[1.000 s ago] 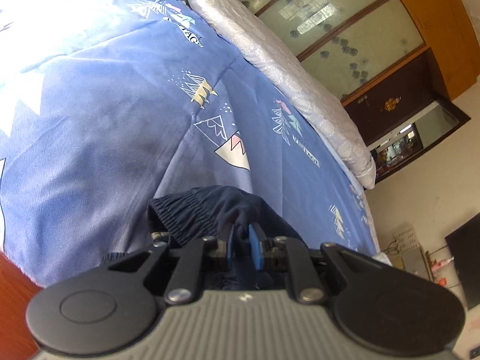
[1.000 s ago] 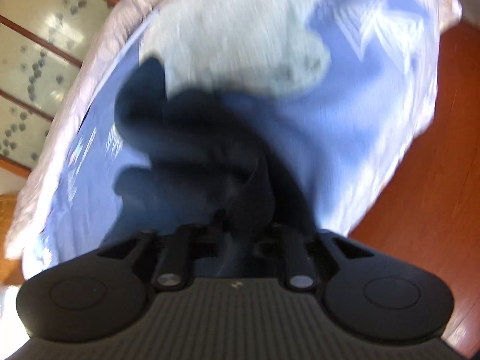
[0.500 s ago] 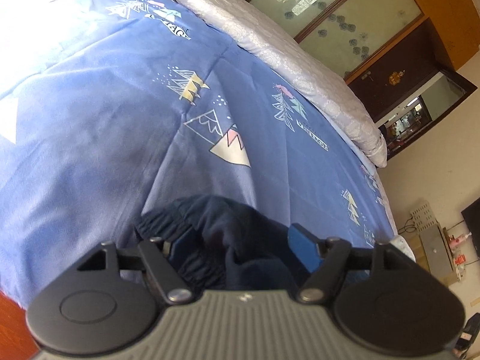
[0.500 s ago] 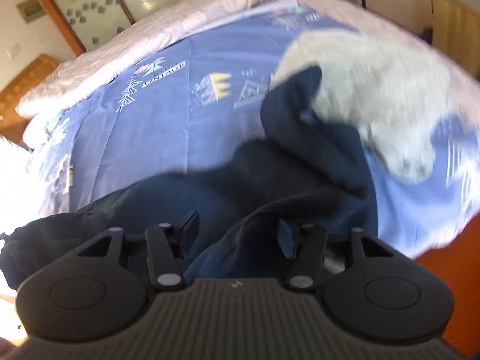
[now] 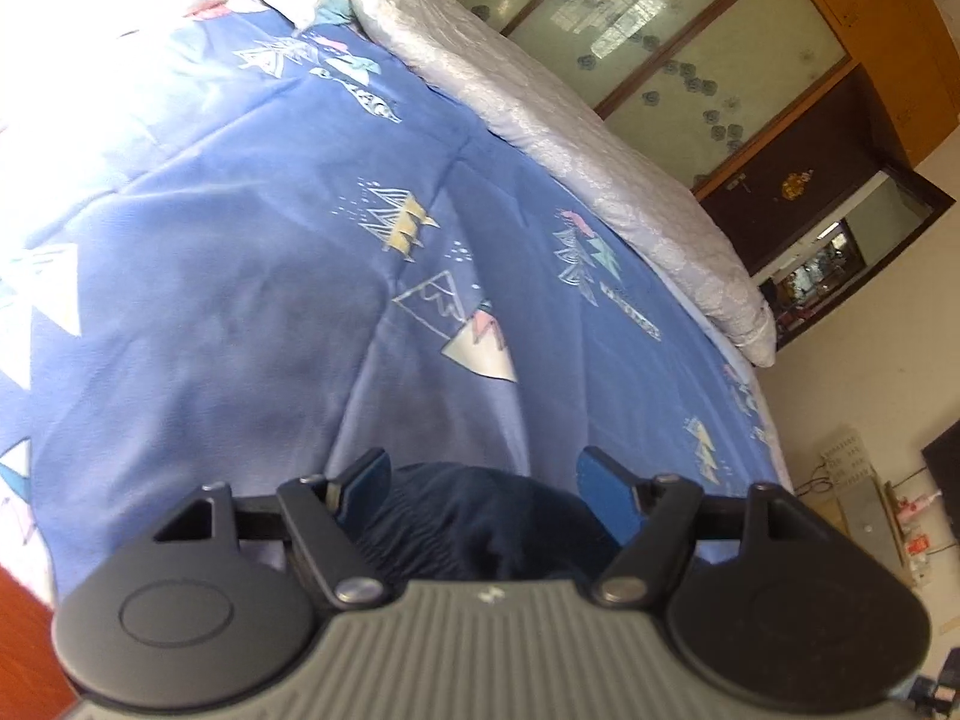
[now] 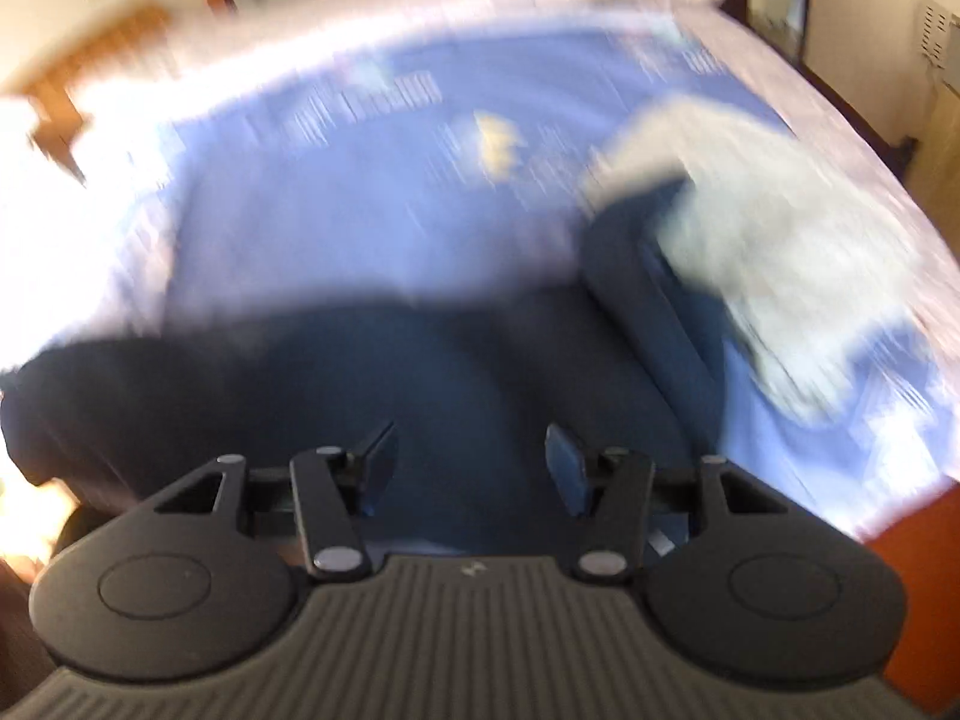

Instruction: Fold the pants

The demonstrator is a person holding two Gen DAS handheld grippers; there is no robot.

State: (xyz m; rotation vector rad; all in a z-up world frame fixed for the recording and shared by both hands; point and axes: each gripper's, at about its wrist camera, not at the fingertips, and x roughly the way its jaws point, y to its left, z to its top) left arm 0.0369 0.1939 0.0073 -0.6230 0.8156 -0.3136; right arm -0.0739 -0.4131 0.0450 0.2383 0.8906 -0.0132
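The dark navy pants lie spread on the blue patterned bedspread near its front edge. In the left wrist view their elastic waistband bunches between and below the fingers. My left gripper is open, just above the waistband, holding nothing. My right gripper is open over the pants' flat middle, holding nothing. One pant leg runs up to the right, partly under a grey garment. The right wrist view is motion-blurred.
A white quilted cover lies rolled along the bed's far side. Glass-panelled wooden wardrobes stand behind it. Red-brown floor shows past the bed's front edge. A wooden piece of furniture stands at the far left.
Both grippers were shut on the pants a second ago and have opened and let go. The pants now lie flatter on the bed. The right gripper is swinging fast, the left has drawn back.
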